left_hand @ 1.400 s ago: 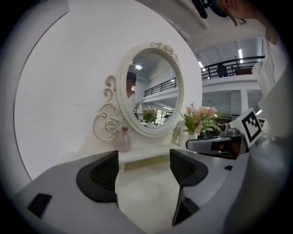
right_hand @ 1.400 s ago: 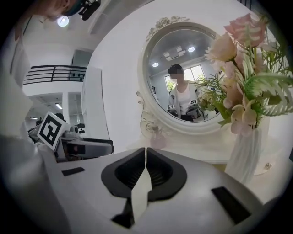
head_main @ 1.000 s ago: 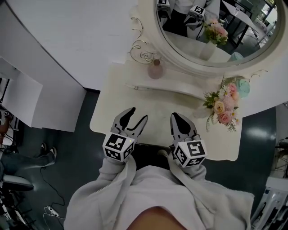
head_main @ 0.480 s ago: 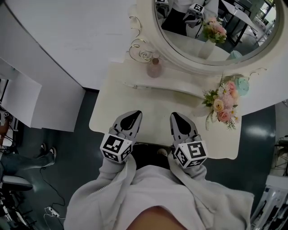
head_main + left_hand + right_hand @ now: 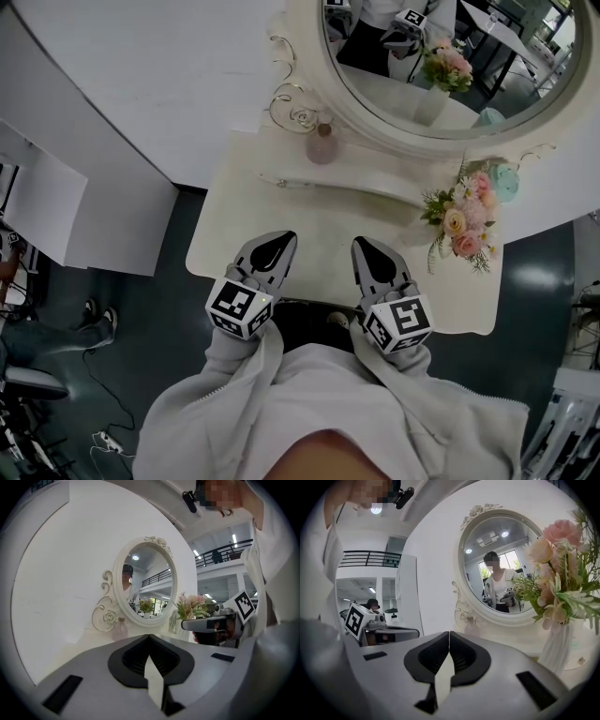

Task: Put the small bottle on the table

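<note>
Two grippers are in view, each with its jaws pressed together and nothing between them. Left gripper point(image 5: 281, 238) hovers over the near edge of the cream dressing table point(image 5: 323, 225), left of centre. Right gripper point(image 5: 364, 244) hangs near it on the right, and the two do not touch. Small bottle point(image 5: 323, 146), pink with a narrow neck, stands upright on the raised shelf point(image 5: 394, 176) at the far side of the table, left of centre. It sits just in front of the scrolled frame of the oval mirror point(image 5: 450, 66) and well apart from both grippers. Whether the bottle carries a stopper cannot be confirmed, as it is too small in every view. Bouquet point(image 5: 461, 220) of pink and cream flowers stands in a white vase point(image 5: 557, 648) at the right end of the table, near the mirror frame. Mirror reflects the person holding both grippers.
</note>
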`<act>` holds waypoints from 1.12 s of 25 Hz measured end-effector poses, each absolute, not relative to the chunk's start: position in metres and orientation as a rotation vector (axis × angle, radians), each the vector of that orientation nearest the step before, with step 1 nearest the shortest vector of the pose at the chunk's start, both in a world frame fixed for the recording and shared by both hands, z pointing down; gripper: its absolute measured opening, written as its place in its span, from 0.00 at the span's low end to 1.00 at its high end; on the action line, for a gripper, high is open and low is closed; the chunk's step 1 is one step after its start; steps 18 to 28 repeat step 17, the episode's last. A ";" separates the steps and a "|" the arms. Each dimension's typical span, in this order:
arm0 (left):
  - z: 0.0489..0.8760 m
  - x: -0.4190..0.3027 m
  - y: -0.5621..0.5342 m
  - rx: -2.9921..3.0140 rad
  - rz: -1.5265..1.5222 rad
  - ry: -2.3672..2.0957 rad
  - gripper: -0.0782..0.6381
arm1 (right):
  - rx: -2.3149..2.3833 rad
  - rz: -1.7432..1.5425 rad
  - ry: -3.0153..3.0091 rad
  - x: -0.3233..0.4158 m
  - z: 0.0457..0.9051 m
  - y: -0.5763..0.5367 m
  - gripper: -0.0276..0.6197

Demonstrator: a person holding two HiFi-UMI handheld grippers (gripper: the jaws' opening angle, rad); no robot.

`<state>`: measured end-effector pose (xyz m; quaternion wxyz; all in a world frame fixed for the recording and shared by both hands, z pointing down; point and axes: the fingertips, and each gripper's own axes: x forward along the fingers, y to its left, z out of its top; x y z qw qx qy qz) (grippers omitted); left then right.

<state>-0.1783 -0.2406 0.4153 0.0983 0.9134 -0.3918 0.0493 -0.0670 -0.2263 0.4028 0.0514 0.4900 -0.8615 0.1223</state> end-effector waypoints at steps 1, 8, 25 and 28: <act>0.415 -0.179 -0.241 2.702 0.149 -1.162 0.13 | 1.492 0.374 -2.620 -0.066 0.403 -0.227 0.09; 0.414 -0.177 -0.242 2.712 0.145 -1.160 0.13 | 1.510 0.380 -2.610 -0.062 0.404 -0.227 0.09; 0.409 -0.176 -0.242 2.727 0.103 -1.147 0.13 | 1.508 0.372 -2.609 -0.063 0.403 -0.228 0.09; 0.409 -0.176 -0.242 2.727 0.103 -1.147 0.13 | 1.508 0.372 -2.609 -0.063 0.403 -0.228 0.09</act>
